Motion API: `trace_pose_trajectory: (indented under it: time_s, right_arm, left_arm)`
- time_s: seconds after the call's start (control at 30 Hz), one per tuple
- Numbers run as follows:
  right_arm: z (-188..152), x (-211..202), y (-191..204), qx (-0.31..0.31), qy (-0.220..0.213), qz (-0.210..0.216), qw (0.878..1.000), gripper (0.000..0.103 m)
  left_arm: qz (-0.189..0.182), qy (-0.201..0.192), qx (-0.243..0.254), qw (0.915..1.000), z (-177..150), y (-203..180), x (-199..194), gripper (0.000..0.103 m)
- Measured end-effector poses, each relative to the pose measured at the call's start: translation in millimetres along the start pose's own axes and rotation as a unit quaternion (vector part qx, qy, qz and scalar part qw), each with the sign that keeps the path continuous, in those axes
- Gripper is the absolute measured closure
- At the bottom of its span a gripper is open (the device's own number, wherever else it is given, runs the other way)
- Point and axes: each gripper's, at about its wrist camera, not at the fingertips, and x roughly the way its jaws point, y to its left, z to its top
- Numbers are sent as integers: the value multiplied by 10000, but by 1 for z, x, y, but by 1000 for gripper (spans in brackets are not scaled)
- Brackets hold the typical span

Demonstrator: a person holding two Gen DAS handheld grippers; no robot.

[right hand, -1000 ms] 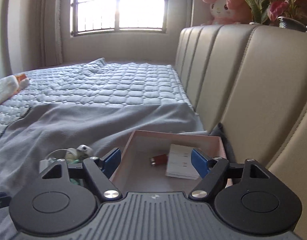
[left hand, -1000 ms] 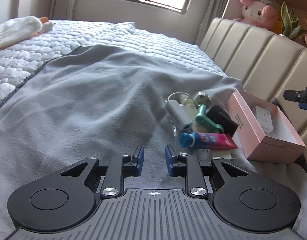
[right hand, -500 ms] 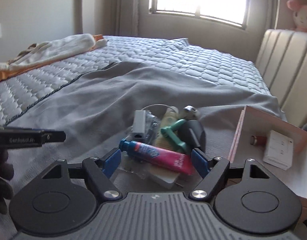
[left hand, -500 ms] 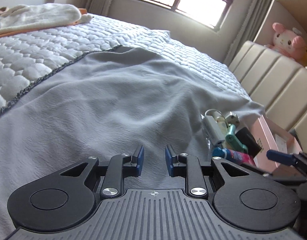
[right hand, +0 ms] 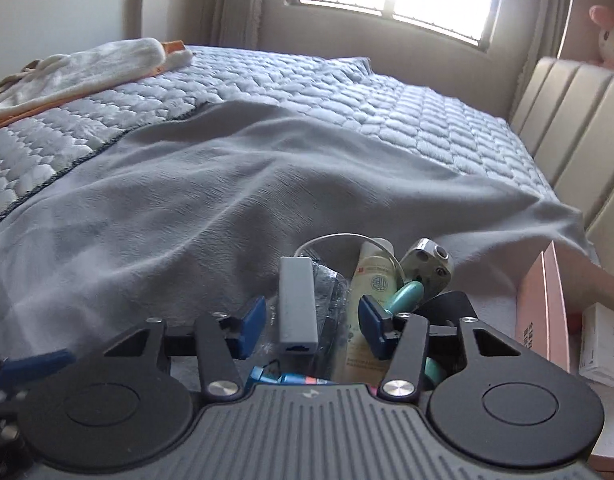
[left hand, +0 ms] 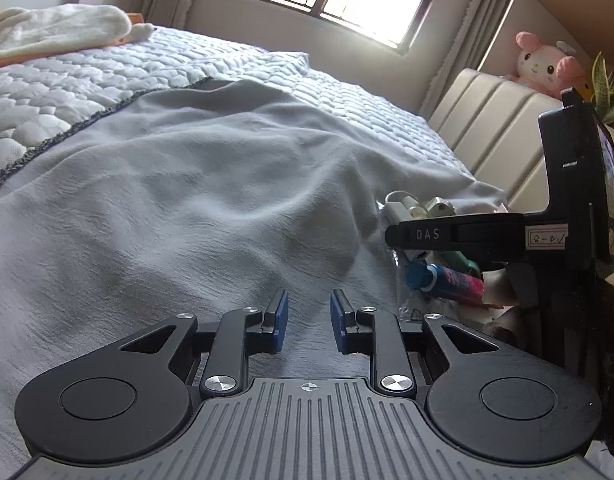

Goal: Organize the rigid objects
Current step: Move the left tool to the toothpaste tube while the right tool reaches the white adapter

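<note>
While the pink box (right hand: 541, 304) holds only a couple bits, the pile (right hand: 371, 292) remains unsorted; right gripper (right hand: 312, 326), jaws just closing, straddles the grey adapter (right hand: 297, 300) ungripped, left gripper (left hand: 307, 322) narrowly parted, empty.

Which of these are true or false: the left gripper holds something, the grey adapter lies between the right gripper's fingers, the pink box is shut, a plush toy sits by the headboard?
1. The left gripper holds something. False: nothing is between its fingers, only the grey blanket beyond.
2. The grey adapter lies between the fingers of the right gripper. True; its jaws have just been closing, and the pads do not yet touch it.
3. The pink box is shut. False: it is open, with a white box inside.
4. A pink plush toy sits above the headboard. True.
</note>
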Motion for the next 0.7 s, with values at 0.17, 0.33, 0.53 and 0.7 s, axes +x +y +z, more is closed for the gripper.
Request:
trace_pose_trajectory:
  time_s: [0.17, 0.33, 0.53, 0.7]
  right_arm:
    - [1, -28, -3, 18, -18, 342, 9994, 82]
    - [-8, -113, -18, -92, -576, 370, 9976, 82]
    - [-75, -188, -51, -83, -566, 77, 9983, 83]
    - [-161, -208, -78, 143, -198, -177, 9995, 82]
  left_arm:
    - [-58, 68, -93, 9999, 0, 6, 3, 78]
    - [-258, 60, -45, 9996, -3, 4, 3, 78]
    - [-704, 57, 713, 9949, -3, -26, 9, 78]
    - [-1177, -103, 929, 9886, 20, -66, 12, 78]
